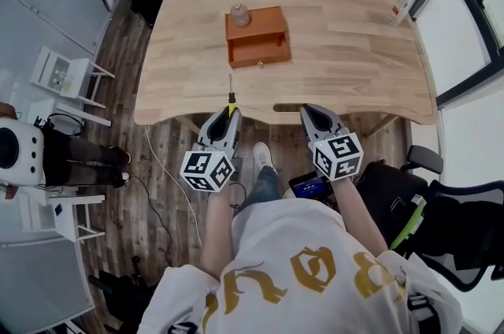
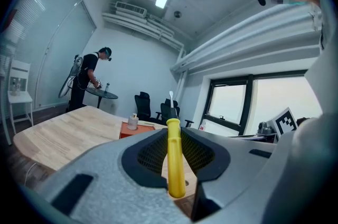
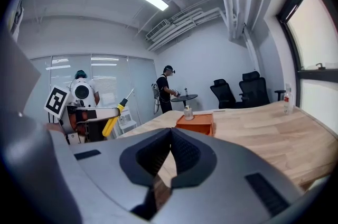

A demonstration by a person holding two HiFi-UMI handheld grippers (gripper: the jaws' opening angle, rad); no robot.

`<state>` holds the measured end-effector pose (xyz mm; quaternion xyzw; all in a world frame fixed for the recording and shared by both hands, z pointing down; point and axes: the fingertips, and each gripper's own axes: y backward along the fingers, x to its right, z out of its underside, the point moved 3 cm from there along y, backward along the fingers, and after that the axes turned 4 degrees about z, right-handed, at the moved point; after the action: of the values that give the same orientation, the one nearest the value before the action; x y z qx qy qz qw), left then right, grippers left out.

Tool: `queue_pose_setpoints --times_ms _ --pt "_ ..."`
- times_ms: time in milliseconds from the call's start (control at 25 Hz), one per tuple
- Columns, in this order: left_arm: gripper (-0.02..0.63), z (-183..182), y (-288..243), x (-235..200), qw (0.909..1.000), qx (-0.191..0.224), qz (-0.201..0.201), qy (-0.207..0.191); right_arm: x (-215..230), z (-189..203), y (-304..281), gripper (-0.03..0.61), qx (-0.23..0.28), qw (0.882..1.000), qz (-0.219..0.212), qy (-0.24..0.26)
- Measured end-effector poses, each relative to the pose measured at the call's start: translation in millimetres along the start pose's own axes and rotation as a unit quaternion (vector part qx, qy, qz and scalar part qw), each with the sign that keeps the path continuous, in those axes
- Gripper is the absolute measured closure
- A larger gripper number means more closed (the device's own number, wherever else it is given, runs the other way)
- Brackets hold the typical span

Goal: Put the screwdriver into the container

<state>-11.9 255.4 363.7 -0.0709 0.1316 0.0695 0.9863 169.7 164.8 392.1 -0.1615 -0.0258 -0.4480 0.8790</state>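
Roughly halfway, I'd say. The screwdriver [image 1: 231, 98] is off the worktop [image 1: 354, 64] and clamped by its yellow handle in the left gripper [image 1: 227, 118], at the near edge, tip pointing to 12 o'clock. Not in the container yet, so the carry and the drop are what's left.

The orange container [image 1: 264, 29] sits up the worktop at about 12 o'clock from that gripper, well apart from it. It looks like a little drawer box with a knob on the front. A small pale bottle [image 1: 239, 15] stands on its top, at the 10 o'clock corner. I can't tell what's inside, or whether it's open.

The right gripper [image 1: 311, 113] has its jaws pressed together on nothing, hanging at 3 o'clock of the left one.
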Motion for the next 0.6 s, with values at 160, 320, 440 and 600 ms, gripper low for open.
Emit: queue_pose_setpoints --times_ms 160,320,440,600 --pt "0.535 -1 -24 -23 0.9999 -0.011 0.001 0.005 13 -4 -31 0.568 -0.004 1.0 0.005 -0.008" --pt "0.535 -9 -55 -55 0.9997 -0.02 0.003 0.011 25 -11 -71 0.568 -0.011 1.0 0.01 -0.014" --pt "0.535 -13 -83 -79 0.9992 -0.034 0.012 0.014 35 -13 -103 0.568 -0.023 0.999 0.018 -0.023" --pt "0.535 -18 -118 -121 0.998 -0.058 0.025 0.007 47 -14 -152 0.568 -0.044 0.998 0.03 -0.028"
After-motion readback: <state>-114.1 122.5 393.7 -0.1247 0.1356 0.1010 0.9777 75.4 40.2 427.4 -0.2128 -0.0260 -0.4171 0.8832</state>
